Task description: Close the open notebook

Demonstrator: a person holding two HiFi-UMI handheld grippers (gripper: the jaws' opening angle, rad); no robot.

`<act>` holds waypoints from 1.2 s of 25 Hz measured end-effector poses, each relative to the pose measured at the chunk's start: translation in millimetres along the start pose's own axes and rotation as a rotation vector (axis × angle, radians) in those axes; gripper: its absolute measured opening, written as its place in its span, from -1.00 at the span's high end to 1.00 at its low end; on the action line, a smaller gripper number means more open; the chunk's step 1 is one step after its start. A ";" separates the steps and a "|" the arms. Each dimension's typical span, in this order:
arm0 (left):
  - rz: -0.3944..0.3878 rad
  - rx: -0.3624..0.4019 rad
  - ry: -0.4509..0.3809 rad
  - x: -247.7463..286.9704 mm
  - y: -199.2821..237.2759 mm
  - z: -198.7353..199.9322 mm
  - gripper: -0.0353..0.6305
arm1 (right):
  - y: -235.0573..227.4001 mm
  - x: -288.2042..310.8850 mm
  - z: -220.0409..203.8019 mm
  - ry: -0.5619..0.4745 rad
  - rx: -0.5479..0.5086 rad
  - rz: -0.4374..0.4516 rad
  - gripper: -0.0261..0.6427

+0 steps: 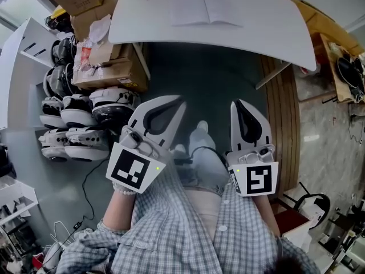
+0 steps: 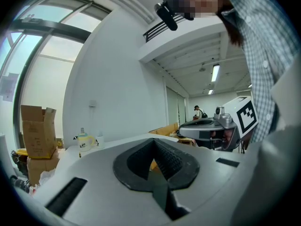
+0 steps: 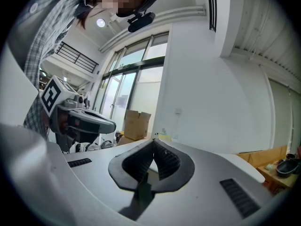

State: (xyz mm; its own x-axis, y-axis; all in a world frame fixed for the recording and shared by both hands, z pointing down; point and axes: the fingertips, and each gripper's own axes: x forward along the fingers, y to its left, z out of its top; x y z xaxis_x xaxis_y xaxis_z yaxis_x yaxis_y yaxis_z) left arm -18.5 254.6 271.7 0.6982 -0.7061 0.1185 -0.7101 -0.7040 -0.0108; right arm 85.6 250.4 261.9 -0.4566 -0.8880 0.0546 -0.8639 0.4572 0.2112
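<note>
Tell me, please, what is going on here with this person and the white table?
A person stands short of the white table, holding a tool in each hand near the waist. The left tool and the right tool are both shut and empty. The notebook lies open on the table, untouched, so closing it has not started.

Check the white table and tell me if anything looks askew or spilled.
Nothing stands out. The open notebook lies flat on the table, pages spread, and nothing is spilled around it.
</note>
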 end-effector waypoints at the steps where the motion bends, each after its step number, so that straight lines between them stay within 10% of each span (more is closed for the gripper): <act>1: 0.004 -0.001 0.002 4.3 2.1 0.2 0.88 | -3.3 4.2 -0.8 -0.001 0.001 0.004 0.87; 30: 0.150 -0.008 -0.019 144.8 36.5 31.4 0.88 | -124.0 99.2 -11.7 -0.051 -0.022 0.175 0.87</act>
State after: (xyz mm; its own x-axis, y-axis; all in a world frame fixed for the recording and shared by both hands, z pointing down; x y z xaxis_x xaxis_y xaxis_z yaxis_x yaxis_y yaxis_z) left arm 59.6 124.2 257.3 0.5853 -0.8050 0.0972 -0.8075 -0.5895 -0.0191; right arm 149.9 105.1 252.5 -0.6101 -0.7911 0.0434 -0.7656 0.6028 0.2245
